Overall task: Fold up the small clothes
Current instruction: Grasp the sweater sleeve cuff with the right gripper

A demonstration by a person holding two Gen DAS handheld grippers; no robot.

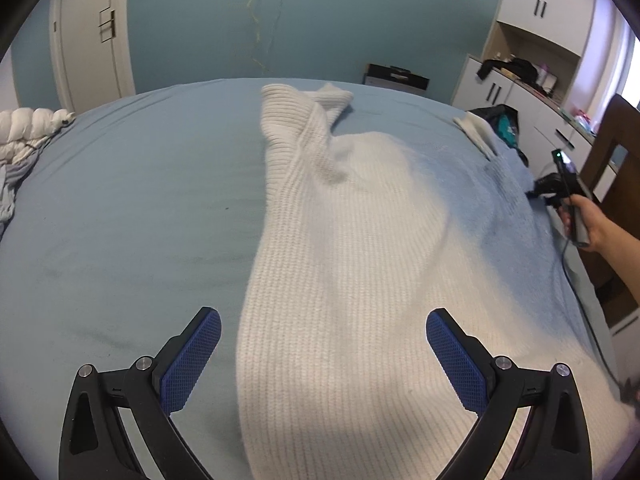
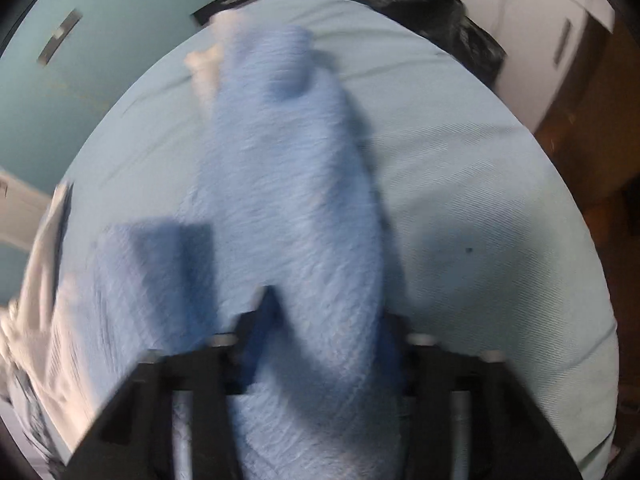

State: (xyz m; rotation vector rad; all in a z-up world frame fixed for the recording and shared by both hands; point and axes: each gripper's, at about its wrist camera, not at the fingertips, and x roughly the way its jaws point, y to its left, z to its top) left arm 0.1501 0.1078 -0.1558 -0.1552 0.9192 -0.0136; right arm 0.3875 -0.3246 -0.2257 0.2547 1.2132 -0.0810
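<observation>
Left gripper (image 1: 323, 330) pitched down over the bed (image 1: 120, 200), jaws wide, nothing between. One cream ribbed sweater (image 1: 340, 260) spread along the blue sheet, sleeve bunched at far end. Right gripper (image 2: 320, 312) angled steeply down, pinched narrow on one blue knit garment (image 2: 288, 168) at the bed's right side. White cabinets (image 1: 536, 12) against a blue wall (image 1: 320, 32).

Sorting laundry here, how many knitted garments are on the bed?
2: a white sweater spread across the bed's middle, and a blue knit at its right edge, gripped by the right gripper. Others may be hidden.
</observation>
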